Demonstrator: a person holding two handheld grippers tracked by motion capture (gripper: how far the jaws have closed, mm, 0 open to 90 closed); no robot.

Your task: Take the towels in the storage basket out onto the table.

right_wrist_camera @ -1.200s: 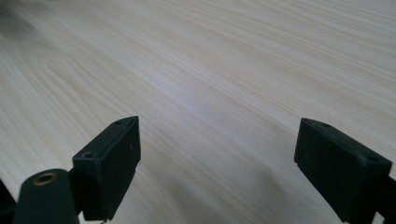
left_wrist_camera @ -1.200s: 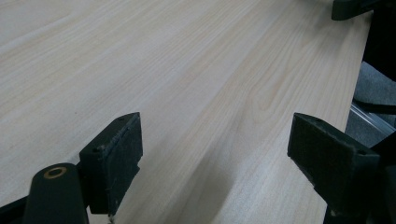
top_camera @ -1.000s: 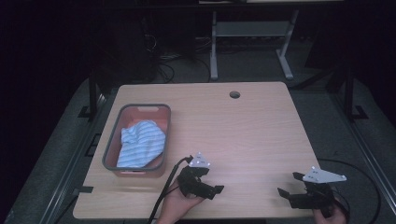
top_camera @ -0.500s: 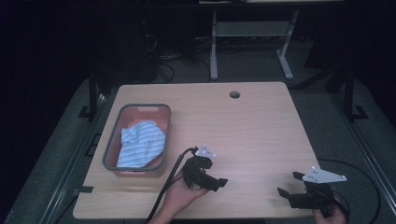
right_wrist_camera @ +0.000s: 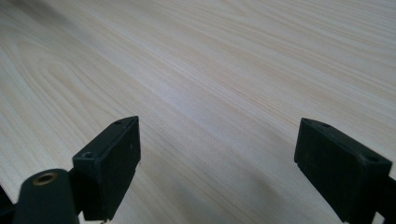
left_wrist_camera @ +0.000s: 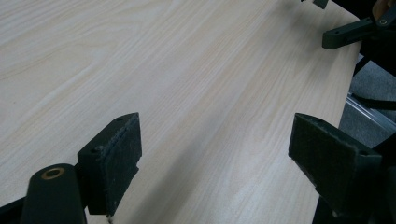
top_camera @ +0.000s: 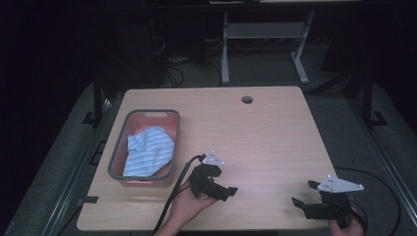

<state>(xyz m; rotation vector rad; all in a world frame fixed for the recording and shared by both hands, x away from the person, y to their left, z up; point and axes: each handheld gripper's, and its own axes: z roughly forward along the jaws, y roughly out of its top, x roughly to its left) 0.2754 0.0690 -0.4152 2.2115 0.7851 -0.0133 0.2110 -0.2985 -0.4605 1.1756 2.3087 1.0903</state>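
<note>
- Left tool: jaws spread wide, nothing between them, held low over the bare bench near its front edge, just right of the basket.
- Right tool: jaws likewise spread and empty, at the front right corner of the bench, well apart from the left tool.
- Striped cloth: lies crumpled inside the basket at the left side of the bench; neither tool touches it.
- Risk: the left tool points away from the basket; a hasty swing back could knock the rim and shift the basket.
- Risk: the cloth is bunched; a shallow pinch may catch one fold only and let it slip.
- Risk: the trailing cable could snag on the bench edge.
</note>
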